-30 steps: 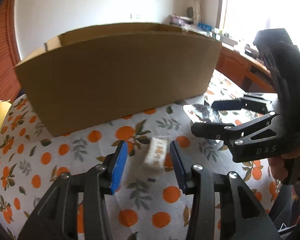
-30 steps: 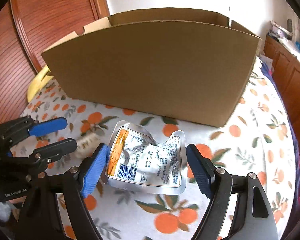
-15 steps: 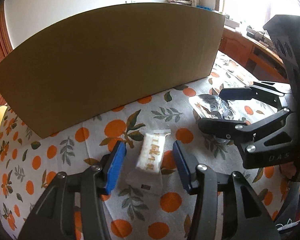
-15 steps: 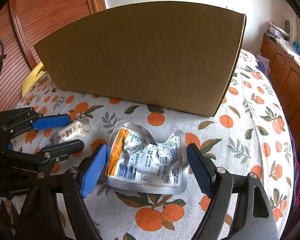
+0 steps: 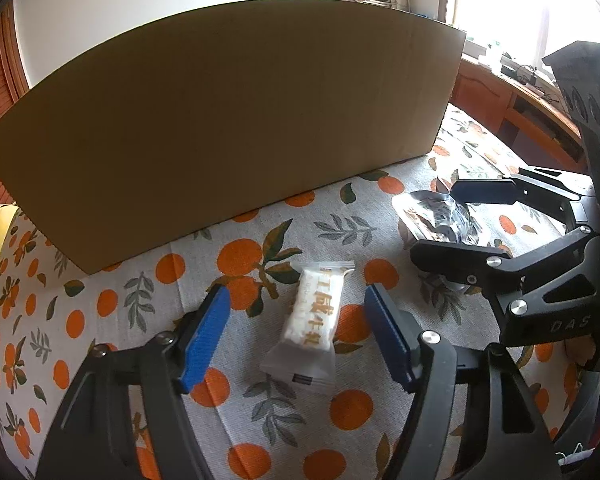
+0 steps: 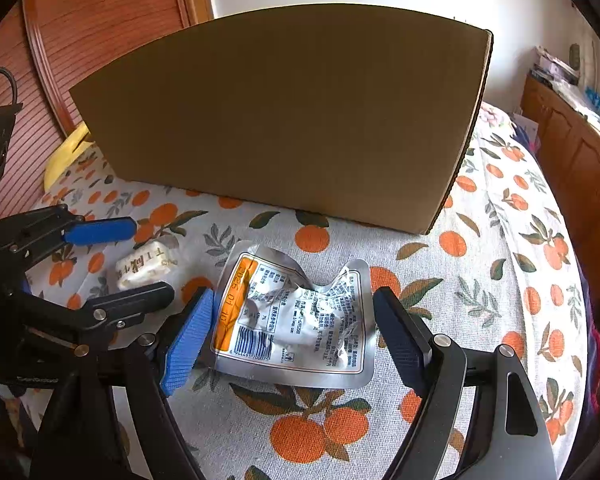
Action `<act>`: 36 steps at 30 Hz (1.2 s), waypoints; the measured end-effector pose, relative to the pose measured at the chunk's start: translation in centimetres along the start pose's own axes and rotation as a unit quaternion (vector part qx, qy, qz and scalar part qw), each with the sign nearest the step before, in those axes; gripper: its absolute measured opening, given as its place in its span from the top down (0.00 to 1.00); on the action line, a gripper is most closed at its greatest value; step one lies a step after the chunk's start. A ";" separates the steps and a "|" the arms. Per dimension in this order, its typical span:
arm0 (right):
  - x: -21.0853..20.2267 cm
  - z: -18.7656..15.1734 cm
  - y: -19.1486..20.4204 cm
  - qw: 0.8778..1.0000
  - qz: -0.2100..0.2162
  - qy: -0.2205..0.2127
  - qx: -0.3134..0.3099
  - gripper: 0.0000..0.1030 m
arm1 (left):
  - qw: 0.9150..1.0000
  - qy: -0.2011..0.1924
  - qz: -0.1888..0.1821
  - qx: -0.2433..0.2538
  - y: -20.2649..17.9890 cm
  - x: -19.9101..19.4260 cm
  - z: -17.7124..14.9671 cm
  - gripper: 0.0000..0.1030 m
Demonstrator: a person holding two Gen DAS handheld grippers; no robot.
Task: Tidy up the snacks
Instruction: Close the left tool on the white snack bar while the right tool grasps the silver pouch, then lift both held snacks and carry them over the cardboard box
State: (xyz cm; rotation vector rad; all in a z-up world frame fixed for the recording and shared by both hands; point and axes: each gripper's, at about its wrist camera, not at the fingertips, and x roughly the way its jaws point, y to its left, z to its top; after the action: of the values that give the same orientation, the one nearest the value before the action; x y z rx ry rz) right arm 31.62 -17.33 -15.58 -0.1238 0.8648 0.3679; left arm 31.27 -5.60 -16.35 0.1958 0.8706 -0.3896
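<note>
Two tools sit spread wide: the left tool [image 5: 296, 320] straddles a white wrapped candy bar [image 5: 312, 316], the right tool [image 6: 292, 332] a crinkled silver snack pouch [image 6: 296, 316], both lying on the orange-print tablecloth [image 6: 500, 280]. Beyond stands a cardboard box [image 6: 284, 120].

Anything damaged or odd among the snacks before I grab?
The silver pouch between the right tool's open fingers is crumpled, its top edge buckled inward. The white bar looks intact.

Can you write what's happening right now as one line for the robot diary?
left gripper: open around white snack bar | right gripper: open around silver pouch | cardboard box: behind both | nothing lifted yet
</note>
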 end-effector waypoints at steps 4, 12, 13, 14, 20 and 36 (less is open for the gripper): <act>0.0 0.0 0.0 1.000 0.000 0.000 0.000 0.20 | 1.000 -0.002 -0.009 0.006 -0.2 -0.3 -0.3 0.39; 0.0 -0.1 0.0 1.000 0.000 0.001 -0.001 0.20 | 1.000 -0.002 -0.007 0.018 -0.9 -1.5 -0.9 0.80; 0.0 -0.1 0.0 1.000 0.000 0.001 -0.001 0.20 | 1.000 -0.003 -0.007 0.018 -0.9 -1.7 -0.9 0.82; 0.0 -0.1 0.0 1.000 -0.001 0.001 -0.001 0.20 | 1.000 -0.009 -0.010 0.017 -0.9 -2.0 -0.9 0.82; 0.0 -0.1 0.4 1.000 -0.003 0.000 -0.010 0.21 | 1.000 -0.028 -0.004 0.011 -0.9 -3.7 -0.3 0.82; -1.8 1.0 0.8 0.999 -0.010 -0.023 -0.021 0.21 | 0.998 -0.070 0.010 0.003 0.6 -7.5 0.6 0.81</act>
State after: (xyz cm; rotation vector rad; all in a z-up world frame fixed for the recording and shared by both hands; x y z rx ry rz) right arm 30.96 -16.78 -13.48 -0.1623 0.8091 0.3687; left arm 27.59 -3.33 -10.16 0.1797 0.7298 -0.3830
